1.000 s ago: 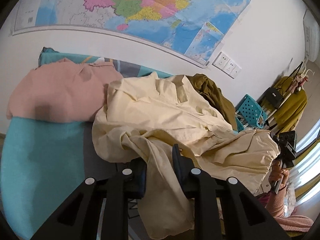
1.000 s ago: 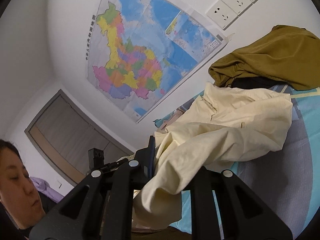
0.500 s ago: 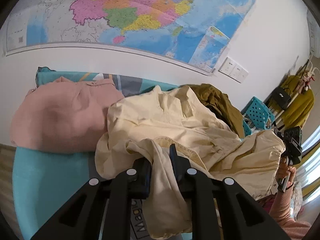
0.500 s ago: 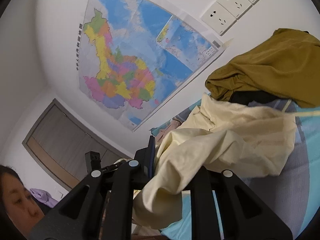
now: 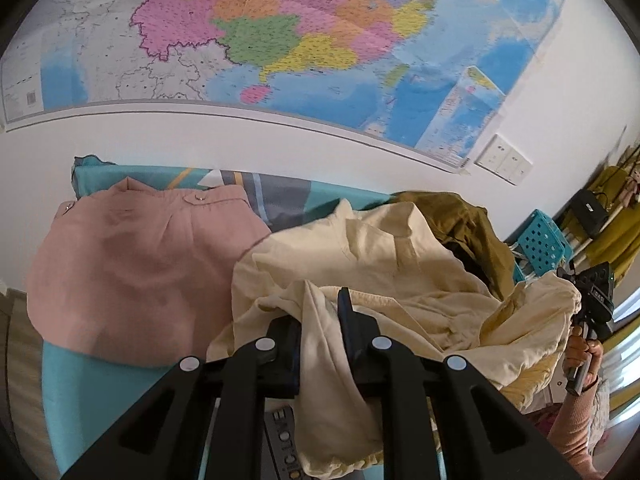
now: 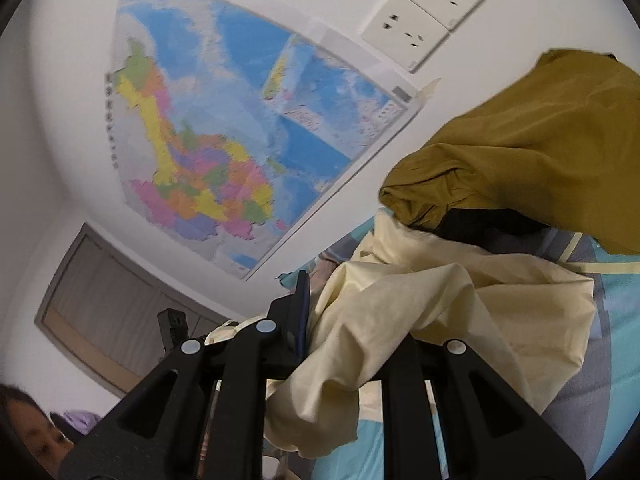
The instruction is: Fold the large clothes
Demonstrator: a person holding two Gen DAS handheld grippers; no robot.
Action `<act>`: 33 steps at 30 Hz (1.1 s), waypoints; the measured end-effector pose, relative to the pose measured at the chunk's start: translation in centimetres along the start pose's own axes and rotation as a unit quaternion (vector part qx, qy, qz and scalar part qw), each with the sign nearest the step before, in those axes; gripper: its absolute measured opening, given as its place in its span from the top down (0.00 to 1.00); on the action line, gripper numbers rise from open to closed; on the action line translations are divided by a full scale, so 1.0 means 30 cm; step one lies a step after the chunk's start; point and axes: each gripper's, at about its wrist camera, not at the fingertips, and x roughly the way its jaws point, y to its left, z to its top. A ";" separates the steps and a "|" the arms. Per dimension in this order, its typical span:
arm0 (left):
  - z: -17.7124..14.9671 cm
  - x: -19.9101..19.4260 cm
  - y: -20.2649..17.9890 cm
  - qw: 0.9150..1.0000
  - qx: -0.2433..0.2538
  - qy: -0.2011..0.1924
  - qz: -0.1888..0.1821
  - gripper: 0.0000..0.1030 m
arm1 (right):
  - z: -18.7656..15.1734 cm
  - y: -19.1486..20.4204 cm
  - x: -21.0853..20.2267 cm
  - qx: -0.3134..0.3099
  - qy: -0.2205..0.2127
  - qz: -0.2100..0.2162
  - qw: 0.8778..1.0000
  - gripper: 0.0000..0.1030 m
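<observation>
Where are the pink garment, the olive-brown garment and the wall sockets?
Pink garment (image 5: 136, 264): left wrist view, middle of its front.
Olive-brown garment (image 6: 532, 152): right wrist view, upper folds.
White wall sockets (image 6: 420, 28): right wrist view, lower plate.

Both handheld grippers are matte black plastic. The left gripper (image 5: 320, 320) has angular, triangular arms with cut-out openings and four round silver screws across its linkage, ending in flat dark pads. The right gripper (image 6: 344, 320) is built alike, three silver screws showing. The person's right hand (image 5: 582, 360) emerges from a pink knitted sleeve (image 5: 572, 432).
</observation>
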 end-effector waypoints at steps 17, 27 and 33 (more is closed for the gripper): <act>0.179 0.249 0.096 0.997 -0.040 0.057 0.039 0.87 | 0.147 -0.193 0.207 0.078 0.021 -0.053 0.995 0.80; 0.233 0.414 0.121 0.992 -0.057 0.088 0.070 0.85 | 0.166 -0.296 0.265 0.123 0.017 -0.067 0.990 0.58; 0.243 0.501 0.151 0.987 -0.069 0.109 0.092 0.85 | 0.135 -0.200 0.217 0.072 0.003 -0.043 0.996 0.21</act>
